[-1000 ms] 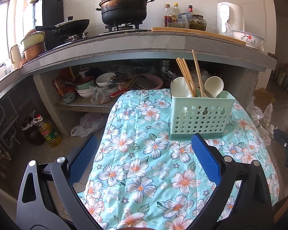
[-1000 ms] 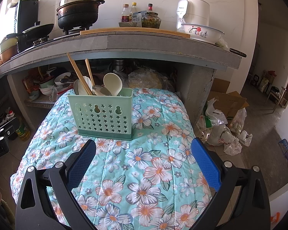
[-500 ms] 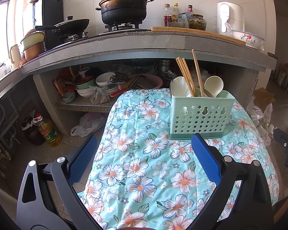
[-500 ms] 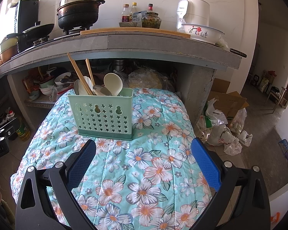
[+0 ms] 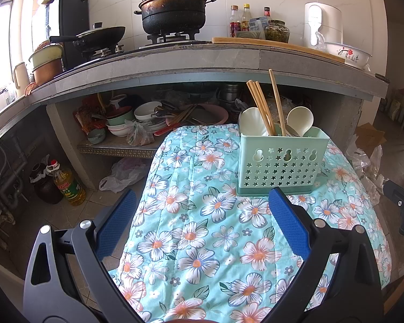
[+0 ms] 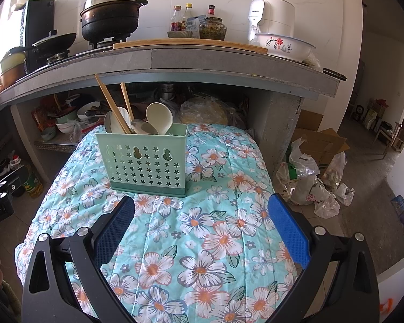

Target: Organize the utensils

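A mint green utensil holder (image 5: pixel 281 161) with star holes stands on the floral cloth (image 5: pixel 196 228), also in the right wrist view (image 6: pixel 145 158). It holds wooden chopsticks (image 5: pixel 258 105), white spoons (image 5: pixel 300 119) and some metal utensils. The chopsticks (image 6: pixel 111 105) and a white spoon (image 6: pixel 159 117) also show in the right wrist view. My left gripper (image 5: pixel 202 204) is open and empty, in front of the holder and to its left. My right gripper (image 6: pixel 200 210) is open and empty, in front of the holder and to its right.
A stone counter (image 5: pixel 175 64) runs behind, with a black pot (image 5: pixel 173 13), wok, bottles and a white bowl (image 6: pixel 284 45). Dishes fill the shelf (image 5: pixel 148 121) below. An oil bottle (image 5: pixel 67 185) stands on the floor at left; plastic bags (image 6: pixel 309 177) and cardboard lie at right.
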